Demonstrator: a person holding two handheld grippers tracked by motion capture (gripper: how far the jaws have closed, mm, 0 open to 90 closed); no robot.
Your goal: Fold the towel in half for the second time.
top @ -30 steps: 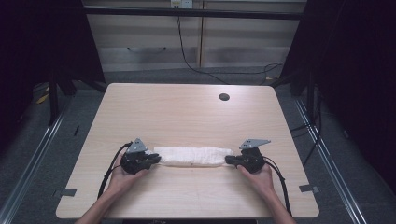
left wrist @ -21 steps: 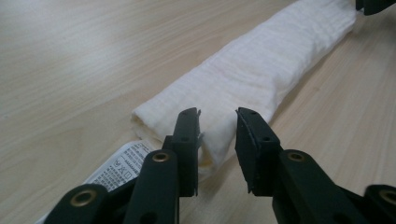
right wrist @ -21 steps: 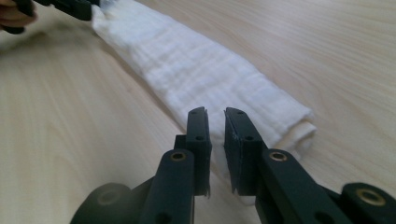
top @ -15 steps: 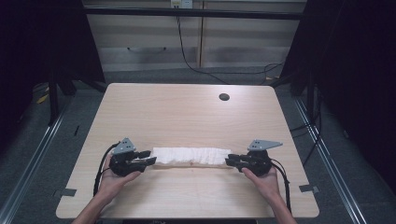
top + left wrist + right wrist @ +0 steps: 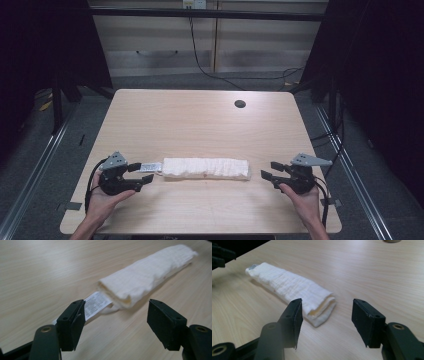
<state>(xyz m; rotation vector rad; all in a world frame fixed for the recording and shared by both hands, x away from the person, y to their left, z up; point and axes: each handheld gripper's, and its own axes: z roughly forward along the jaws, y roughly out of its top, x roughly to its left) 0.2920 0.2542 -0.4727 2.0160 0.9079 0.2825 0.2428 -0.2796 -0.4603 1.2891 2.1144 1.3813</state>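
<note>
A folded white cloth lies flat on the wooden counter, stretched lengthwise between the two tools. The left tool sits just off the cloth's near end, its jaws spread apart after just having been opening, with nothing pressed between them. In the left gripper view the cloth runs away ahead of that tool, and a printed care label sticks out of the fold toward the tool, reaching just beside the left-hand jaw. Whether the label touches that jaw cannot be told. The right tool stands a little clear of the cloth's other end, and its jaws too have just been opening and now stand wide, holding nothing. In the right gripper view the folded end of the cloth lies just ahead of the jaws, nearer the left-hand one, layered edges facing the tool. A round hole sits far beyond the right tool on the counter.
</note>
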